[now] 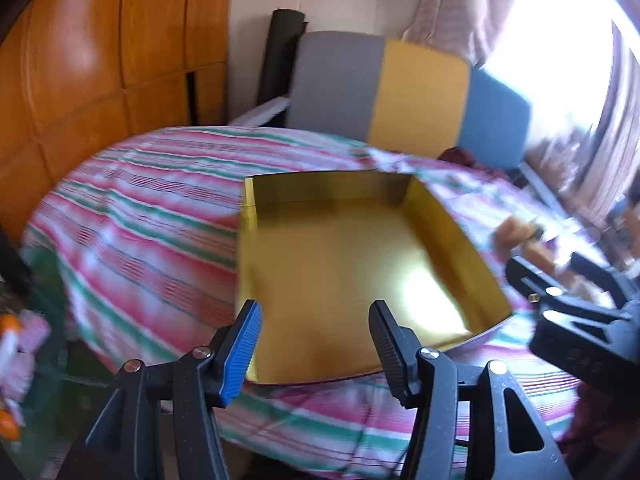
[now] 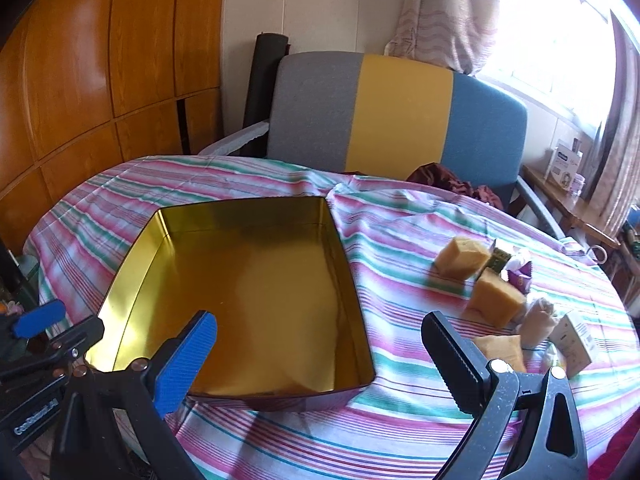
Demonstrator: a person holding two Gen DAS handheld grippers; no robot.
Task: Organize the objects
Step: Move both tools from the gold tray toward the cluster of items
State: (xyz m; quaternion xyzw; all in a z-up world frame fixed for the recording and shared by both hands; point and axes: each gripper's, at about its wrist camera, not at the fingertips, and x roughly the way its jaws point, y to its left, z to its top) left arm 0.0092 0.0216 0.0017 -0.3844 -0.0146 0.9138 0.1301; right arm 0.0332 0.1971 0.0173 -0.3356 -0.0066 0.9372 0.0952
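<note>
An open gold tin box (image 2: pixel 256 288) sits on the striped tablecloth, and nothing lies in it. In the left wrist view the same box (image 1: pixel 344 264) is straight ahead. My left gripper (image 1: pixel 316 340) hovers over its near edge, open about halfway, with nothing between the fingers. My right gripper (image 2: pixel 320 356) stands wide open above the box's near right corner, holding nothing. To the right of the box lie tan blocks (image 2: pixel 496 300), a white pouch (image 2: pixel 538 320), a small white carton (image 2: pixel 572 342) and a purple packet (image 2: pixel 520 276). The left gripper's blue pad (image 2: pixel 38 323) shows at the left edge.
The round table (image 2: pixel 400 420) carries a pink, green and white striped cloth. A grey, yellow and blue chair (image 2: pixel 400 112) stands behind it with dark red cloth on the seat. Wooden cabinets (image 2: pixel 100 80) fill the left; a bright window and a side shelf are at the right.
</note>
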